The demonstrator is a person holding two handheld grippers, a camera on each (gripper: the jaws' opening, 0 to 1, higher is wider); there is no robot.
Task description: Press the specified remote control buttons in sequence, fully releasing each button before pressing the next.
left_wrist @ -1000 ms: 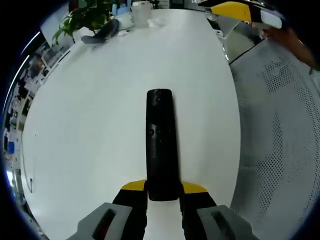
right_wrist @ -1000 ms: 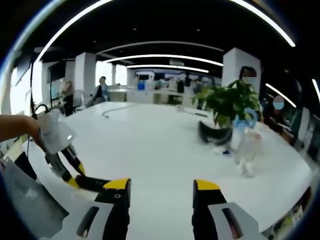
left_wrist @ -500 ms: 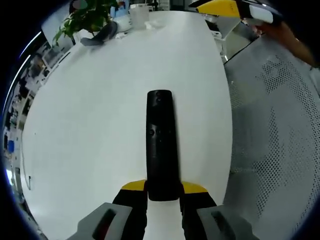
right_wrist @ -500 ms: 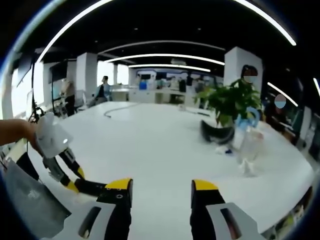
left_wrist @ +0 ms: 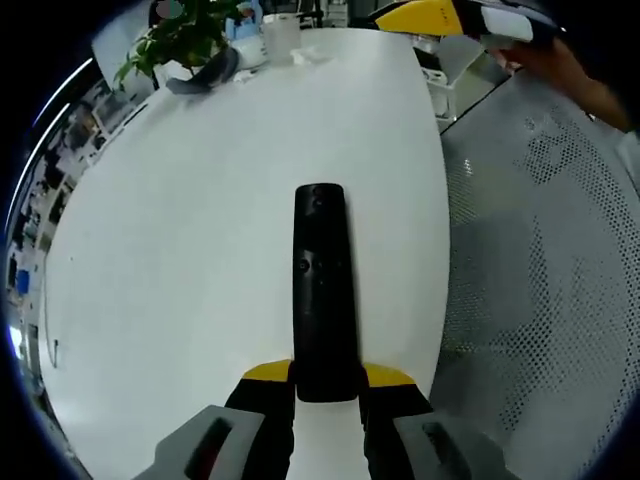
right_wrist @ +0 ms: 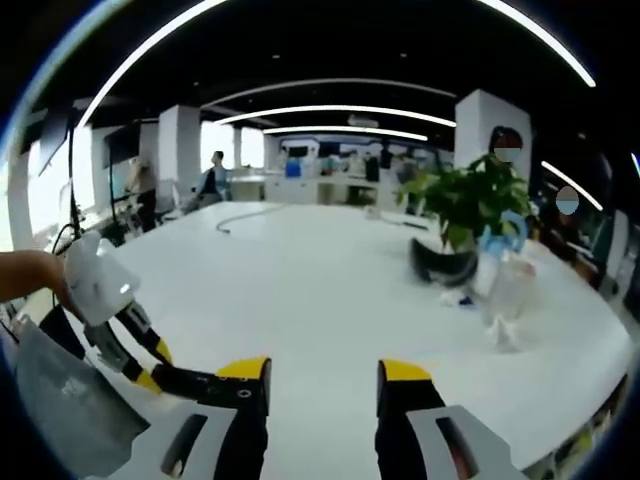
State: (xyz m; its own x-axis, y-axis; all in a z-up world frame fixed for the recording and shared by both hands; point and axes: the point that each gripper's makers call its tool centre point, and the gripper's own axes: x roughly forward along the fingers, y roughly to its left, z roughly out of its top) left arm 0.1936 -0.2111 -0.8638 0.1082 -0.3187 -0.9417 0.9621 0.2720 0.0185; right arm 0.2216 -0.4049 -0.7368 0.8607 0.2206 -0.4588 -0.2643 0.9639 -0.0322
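Both grippers hang over the white table [left_wrist: 200, 200]. Left gripper [left_wrist: 326, 385] is clamped on the black remote [left_wrist: 322, 290], pointing it straight ahead; right gripper [right_wrist: 322, 375] hovers level, jaws apart and empty.

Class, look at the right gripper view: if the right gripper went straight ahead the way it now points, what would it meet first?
Probably nothing soon: the right gripper is open and empty, facing bare white table. The potted plant and clear cup sit off to one side of that line, though depth is hard to judge.
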